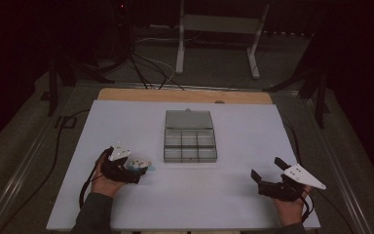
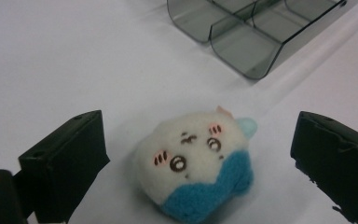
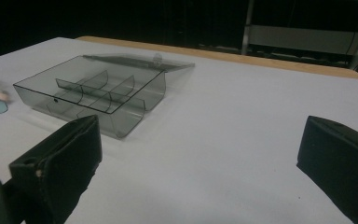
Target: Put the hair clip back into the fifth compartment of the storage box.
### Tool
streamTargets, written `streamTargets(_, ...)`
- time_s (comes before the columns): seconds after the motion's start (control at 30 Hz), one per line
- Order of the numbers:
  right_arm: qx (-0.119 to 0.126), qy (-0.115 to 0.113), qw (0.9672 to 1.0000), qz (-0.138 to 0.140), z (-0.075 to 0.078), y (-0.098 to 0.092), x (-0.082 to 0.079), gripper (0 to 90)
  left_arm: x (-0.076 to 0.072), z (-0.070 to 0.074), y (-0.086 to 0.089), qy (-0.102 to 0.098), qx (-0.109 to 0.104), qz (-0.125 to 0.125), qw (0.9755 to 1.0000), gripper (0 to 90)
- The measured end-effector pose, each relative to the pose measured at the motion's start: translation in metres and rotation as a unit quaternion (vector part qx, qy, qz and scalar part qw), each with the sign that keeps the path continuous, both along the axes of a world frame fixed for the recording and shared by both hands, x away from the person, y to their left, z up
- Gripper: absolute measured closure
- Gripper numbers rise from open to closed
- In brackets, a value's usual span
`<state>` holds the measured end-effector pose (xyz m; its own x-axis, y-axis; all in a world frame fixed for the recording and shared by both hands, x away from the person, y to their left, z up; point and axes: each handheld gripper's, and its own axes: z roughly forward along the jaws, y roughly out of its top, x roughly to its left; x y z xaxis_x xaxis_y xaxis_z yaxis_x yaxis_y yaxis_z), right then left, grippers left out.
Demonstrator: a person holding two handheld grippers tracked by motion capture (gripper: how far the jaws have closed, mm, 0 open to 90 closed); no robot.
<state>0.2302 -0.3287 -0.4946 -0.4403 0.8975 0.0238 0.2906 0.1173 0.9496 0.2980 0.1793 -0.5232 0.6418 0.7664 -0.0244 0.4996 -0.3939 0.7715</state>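
The left gripper sits low on the white tabletop with its jaws spread wide around a small plush toy — white on top, blue at the bottom, with a little face turned up toward the camera. Neither jaw touches it; there is bare tabletop on both sides, so nothing is held yet. This looks like the approach step of a pick, the toy framed but not grasped.

The toy lies near the left front corner of the clear compartment box, whose lid is folded back flat behind it (the compartments look empty, as far as the smoky plastic lets one tell). The right gripper rests well off to the right, jaws wide apart, holding nothing.

The next move probably calls for closing the left jaws evenly on the toy's soft sides — gently enough not to squeeze it out — then lifting it toward the box.
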Motion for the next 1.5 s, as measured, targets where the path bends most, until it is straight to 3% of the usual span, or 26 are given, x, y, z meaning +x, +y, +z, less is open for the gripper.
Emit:
streamTargets(0.03,0.0,0.0,1.0,0.0,0.0,0.0,0.0,0.0,0.0,-0.003,0.0,0.01,0.003,-0.001,0.9999,7.7)
streamTargets(0.23,0.0,0.0,1.0,0.0,0.0,0.0,0.0,0.0,0.001,-0.008,-0.001,0.023,0.009,-0.002,0.9997,13.5)
streamTargets(0.77,0.0,0.001,1.0,0.0,0.0,0.0,0.0,0.0,0.005,-0.016,-0.006,0.028,0.067,-0.015,0.9972,22.6)
streamTargets(1.0,0.001,0.002,1.0,-0.001,0.0,0.0,0.0,0.0,0.004,-0.015,-0.006,0.024,0.067,-0.019,0.9973,33.7)
streamTargets(1.5,0.002,0.002,1.0,-0.002,0.0,0.0,0.0,0.0,0.002,-0.011,-0.003,0.018,0.048,-0.007,0.9987,34.9)
